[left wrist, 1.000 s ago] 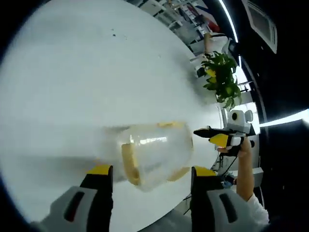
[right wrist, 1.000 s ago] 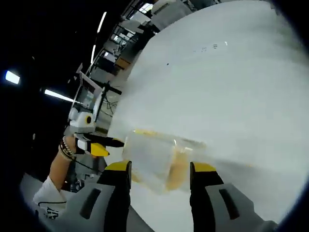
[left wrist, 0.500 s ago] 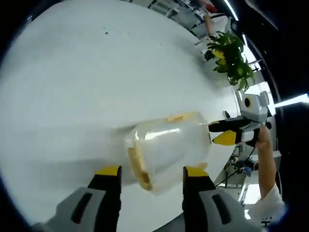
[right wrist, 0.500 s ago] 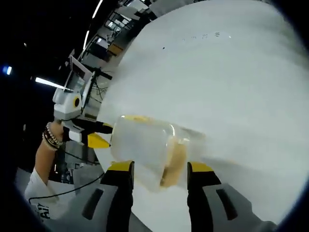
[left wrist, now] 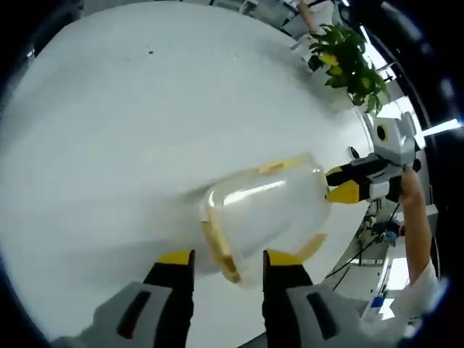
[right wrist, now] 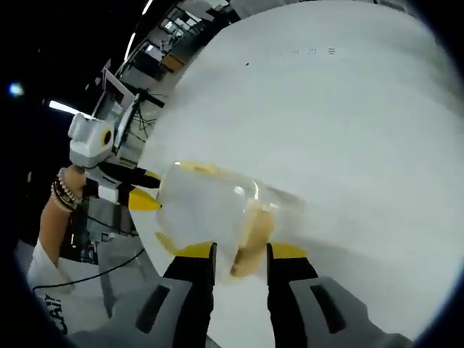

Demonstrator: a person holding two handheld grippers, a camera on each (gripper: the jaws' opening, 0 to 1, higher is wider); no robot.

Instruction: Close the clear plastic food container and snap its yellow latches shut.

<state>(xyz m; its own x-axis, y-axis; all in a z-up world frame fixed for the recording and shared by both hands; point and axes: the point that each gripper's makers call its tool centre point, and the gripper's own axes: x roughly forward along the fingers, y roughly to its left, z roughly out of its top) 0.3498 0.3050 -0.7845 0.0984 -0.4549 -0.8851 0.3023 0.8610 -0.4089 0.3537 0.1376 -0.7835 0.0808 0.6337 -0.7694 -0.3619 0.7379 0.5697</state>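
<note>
A clear plastic container with its lid on lies on the white round table. In the left gripper view its near yellow latch sits between the jaws of my left gripper, which are drawn in close on it. My right gripper is at the container's far end. In the right gripper view the container is seen from the other end. Here my right gripper is narrowed around the yellow latch, and my left gripper is at the far end.
A leafy green plant stands at the table's far edge. The container lies close to the table rim, with floor and cables beyond. A hand with a beaded bracelet holds the left gripper. Office equipment stands in the dark background.
Both grippers have narrowed their jaws step by step around the container's end latches. Both cameras have shifted a little closer to the container.
</note>
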